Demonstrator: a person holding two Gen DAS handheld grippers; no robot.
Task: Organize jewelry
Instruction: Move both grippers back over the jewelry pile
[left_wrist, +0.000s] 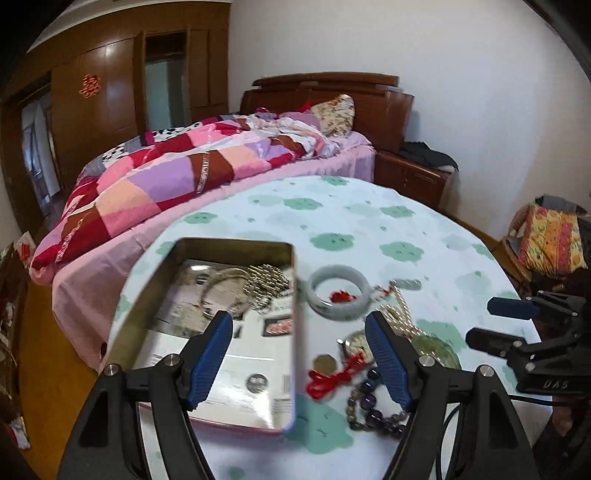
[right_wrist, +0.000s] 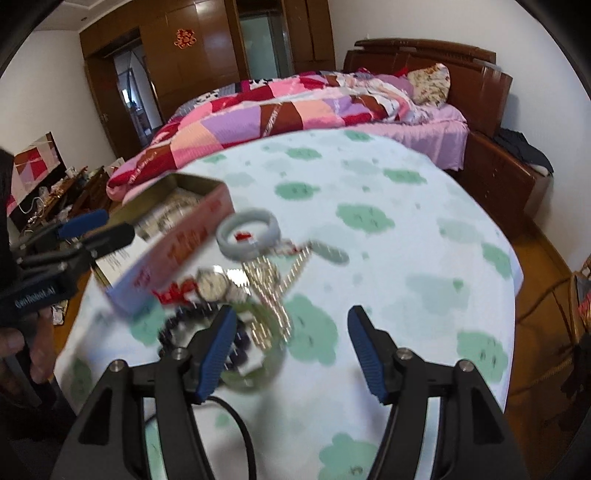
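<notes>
Both my left tongs (left_wrist: 299, 332) and right tongs (right_wrist: 291, 325) gape empty beside the tin (left_wrist: 207, 258); I'd drop squarely over one loose piece, the pale bangle (left_wrist: 338, 297), before squeezing.

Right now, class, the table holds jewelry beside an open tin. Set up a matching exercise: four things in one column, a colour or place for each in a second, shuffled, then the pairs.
Things:
1. bangle
2. bead bracelet
3. ribbon
4. mesh piece

Descriptions:
A. red, lying on the cloth beside the tin
B. inside the tin
C. pale grey-white ring on the cloth
D. dark purple, near the table's front edge

Pairs: 1-C, 2-D, 3-A, 4-B
</notes>
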